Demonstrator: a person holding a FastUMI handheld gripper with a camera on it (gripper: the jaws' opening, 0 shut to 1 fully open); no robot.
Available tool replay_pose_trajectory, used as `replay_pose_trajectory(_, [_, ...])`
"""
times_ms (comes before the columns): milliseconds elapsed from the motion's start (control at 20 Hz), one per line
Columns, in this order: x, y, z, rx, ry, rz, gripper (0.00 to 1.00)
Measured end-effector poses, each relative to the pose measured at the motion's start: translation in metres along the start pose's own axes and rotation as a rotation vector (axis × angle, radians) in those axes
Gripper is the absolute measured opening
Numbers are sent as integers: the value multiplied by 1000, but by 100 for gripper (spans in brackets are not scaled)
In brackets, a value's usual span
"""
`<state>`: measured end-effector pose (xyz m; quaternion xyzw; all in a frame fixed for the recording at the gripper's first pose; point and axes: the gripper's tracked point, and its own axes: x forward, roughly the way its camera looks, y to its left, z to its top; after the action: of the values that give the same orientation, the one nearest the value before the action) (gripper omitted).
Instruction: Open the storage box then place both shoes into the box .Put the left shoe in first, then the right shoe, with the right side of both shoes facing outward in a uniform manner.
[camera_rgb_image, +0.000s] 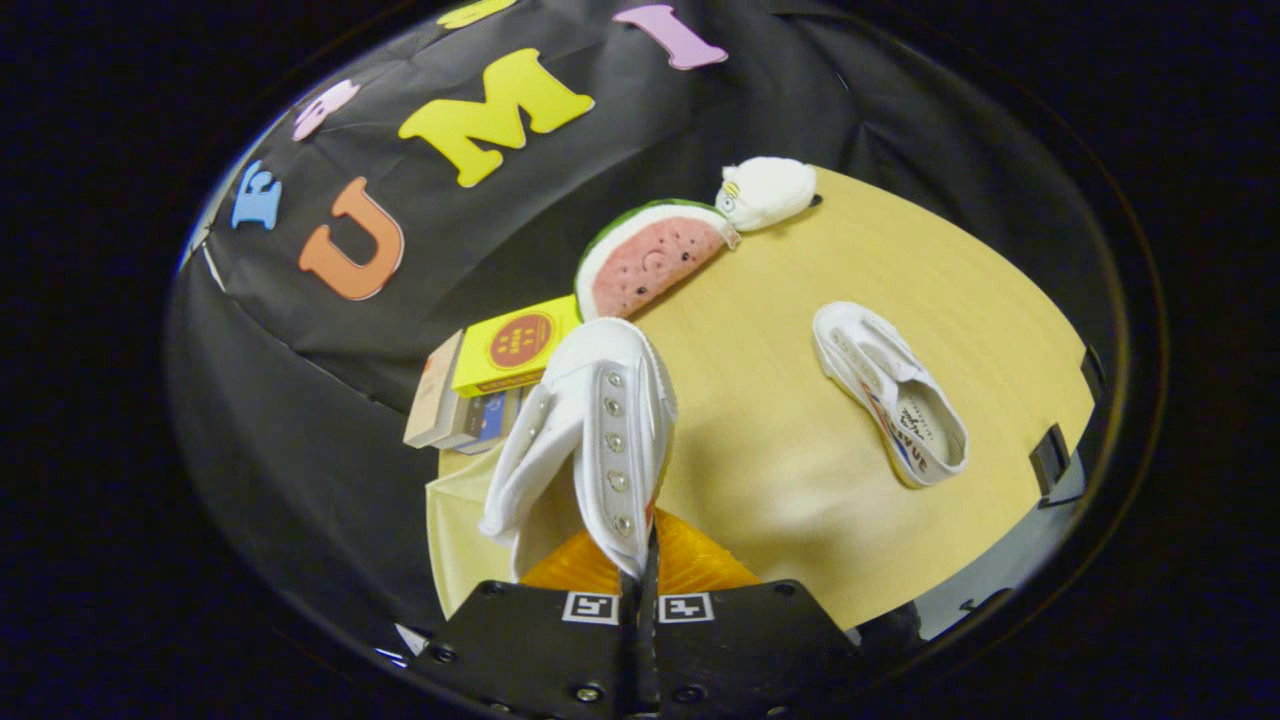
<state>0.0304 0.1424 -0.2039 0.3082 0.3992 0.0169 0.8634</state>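
Observation:
My gripper (640, 575) is shut on a white canvas shoe (590, 430), pinching its eyelet edge between the two fingers. The shoe is lifted above the table and hangs with its toe pointing away from me. Beneath it lies something orange and ribbed (690, 565), with a pale cream flap (455, 525) beside it; I cannot tell if these are the storage box. The second white shoe (890, 395) lies flat on the wooden table (800, 480) off to the right, its opening facing up and printed insole showing.
A watermelon-slice plush (650, 260) and a small white plush toy (765, 192) lie at the table's far side. A yellow box (515, 345) rests on a stack of books (450, 405) beyond the held shoe. A black clamp (1050, 460) grips the table's right edge.

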Motion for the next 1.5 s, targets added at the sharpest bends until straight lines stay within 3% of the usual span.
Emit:
replay_pose_trajectory(300, [-1, 105, -46, -64, -4, 65, 0])
replay_pose_trajectory(550, [32, 151, -94, -101, 28, 71, 0])
replay_pose_trajectory(800, [69, 148, -131, -58, 80, 36, 0])
replay_pose_trajectory(1500, [68, 131, -124, 149, 32, 21, 0])
